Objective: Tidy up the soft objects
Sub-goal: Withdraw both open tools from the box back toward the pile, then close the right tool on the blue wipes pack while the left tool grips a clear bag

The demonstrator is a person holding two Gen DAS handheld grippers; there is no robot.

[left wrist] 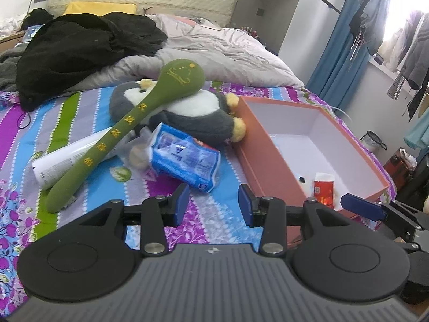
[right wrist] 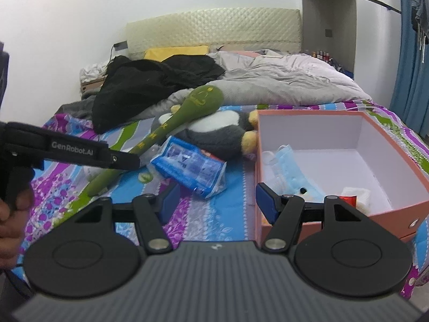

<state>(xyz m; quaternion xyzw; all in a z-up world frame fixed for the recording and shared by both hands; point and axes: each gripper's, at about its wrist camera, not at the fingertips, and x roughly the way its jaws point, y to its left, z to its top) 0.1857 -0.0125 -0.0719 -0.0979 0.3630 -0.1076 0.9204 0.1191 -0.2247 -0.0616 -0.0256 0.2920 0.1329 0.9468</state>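
Note:
A grey and white plush penguin (left wrist: 187,112) lies on the striped bedsheet, also in the right wrist view (right wrist: 222,131). A long green plush spoon (left wrist: 128,128) (right wrist: 177,118) leans across it. A blue tissue pack (left wrist: 185,158) (right wrist: 190,169) lies in front. An open orange box (left wrist: 268,145) (right wrist: 402,209) stands to the right, holding a blue face mask (right wrist: 292,166) and a red packet (left wrist: 323,187). My left gripper (left wrist: 213,204) is open and empty just short of the tissue pack. My right gripper (right wrist: 217,201) is open and empty by the box's near left corner.
A white tube (left wrist: 69,158) lies under the spoon's handle. A black garment (left wrist: 80,48) and a grey duvet (left wrist: 228,53) are heaped farther up the bed. Blue curtains (left wrist: 337,53) and hanging clothes (left wrist: 407,40) are at the right.

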